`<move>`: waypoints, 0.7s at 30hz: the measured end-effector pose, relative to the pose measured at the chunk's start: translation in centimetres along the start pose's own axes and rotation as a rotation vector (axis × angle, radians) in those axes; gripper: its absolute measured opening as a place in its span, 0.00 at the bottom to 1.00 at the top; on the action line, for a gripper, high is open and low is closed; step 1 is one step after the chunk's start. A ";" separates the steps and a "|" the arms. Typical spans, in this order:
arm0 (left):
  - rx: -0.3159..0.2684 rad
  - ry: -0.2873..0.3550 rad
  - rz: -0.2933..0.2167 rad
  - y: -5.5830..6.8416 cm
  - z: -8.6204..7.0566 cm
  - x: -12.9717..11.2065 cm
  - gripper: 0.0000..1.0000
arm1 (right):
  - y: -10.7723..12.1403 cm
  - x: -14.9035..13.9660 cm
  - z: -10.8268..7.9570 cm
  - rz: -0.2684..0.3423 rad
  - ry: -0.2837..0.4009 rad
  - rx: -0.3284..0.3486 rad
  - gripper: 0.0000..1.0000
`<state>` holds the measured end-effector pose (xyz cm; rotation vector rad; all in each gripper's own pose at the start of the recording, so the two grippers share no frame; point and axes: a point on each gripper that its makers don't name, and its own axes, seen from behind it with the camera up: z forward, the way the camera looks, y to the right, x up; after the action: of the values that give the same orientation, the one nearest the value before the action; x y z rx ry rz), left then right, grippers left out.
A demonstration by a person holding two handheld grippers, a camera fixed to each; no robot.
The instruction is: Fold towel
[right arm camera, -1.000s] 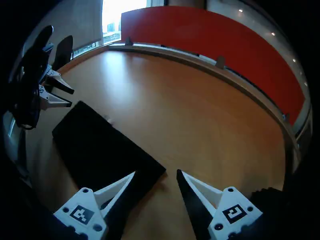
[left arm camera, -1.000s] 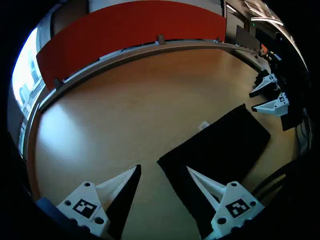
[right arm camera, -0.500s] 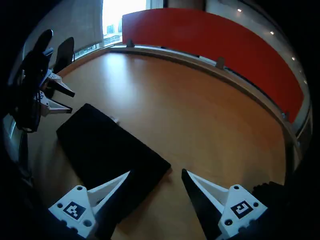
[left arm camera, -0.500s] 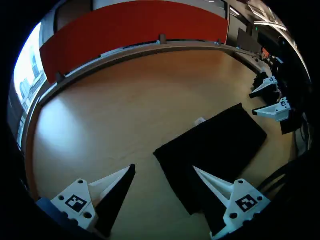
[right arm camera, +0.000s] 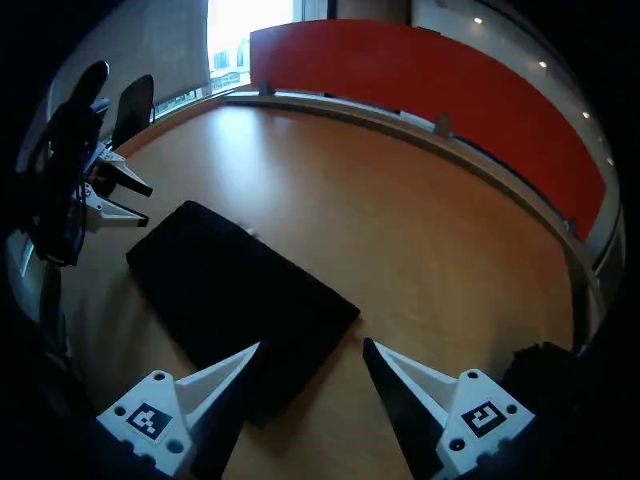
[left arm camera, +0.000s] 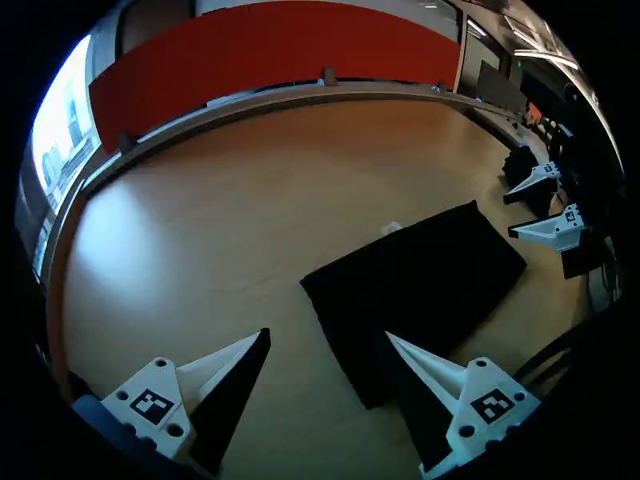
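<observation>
Since the frame a second back, the towel point(left arm camera: 412, 280) has slid up and left in the left gripper view, and toward the centre in the right gripper view. I read that as both of my tools easing back from the cloth. The fingers of the left gripper point(left arm camera: 326, 334) also stand wider apart than they did then.

The towel is black and lies flat on the wooden table point(left arm camera: 224, 200) as a tidy rectangle. It sits right of centre in the left gripper view and left of centre in the right gripper view. A small pale tag point(left arm camera: 392, 228) pokes out at its far long edge.

The left gripper is released and grips nothing. The towel's near corner falls between its fingers at the bottom of the frame. The right gripper point(right arm camera: 312, 344) is likewise spread and empty, with the opposite short end under its left finger. I cannot tell how high either tool hangs above the cloth.

Each tool faces one short end, which is how I would stand them for bringing the ends together. The shape looks folded already, so I judge this a pause to check the result or set up one more fold. The red partition point(left arm camera: 272, 48) runs along the table's far edge, well apart from everything.
</observation>
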<state>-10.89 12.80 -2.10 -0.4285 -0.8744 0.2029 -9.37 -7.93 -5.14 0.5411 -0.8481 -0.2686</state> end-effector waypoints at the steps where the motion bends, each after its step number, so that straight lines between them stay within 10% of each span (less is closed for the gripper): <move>1: 0.000 0.000 -0.003 0.1 -0.1 -0.2 0.95 | -0.1 -0.2 -0.1 0.003 0.000 0.000 0.90; 21: 0.028 0.001 -0.082 0.6 -2.3 -3.4 0.95 | -1.9 -2.6 -1.6 0.011 -0.014 0.014 0.90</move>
<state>-11.27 11.53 -6.00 -0.3663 -0.8858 0.1394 -9.81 -7.85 -8.66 0.5479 -0.8665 -0.2568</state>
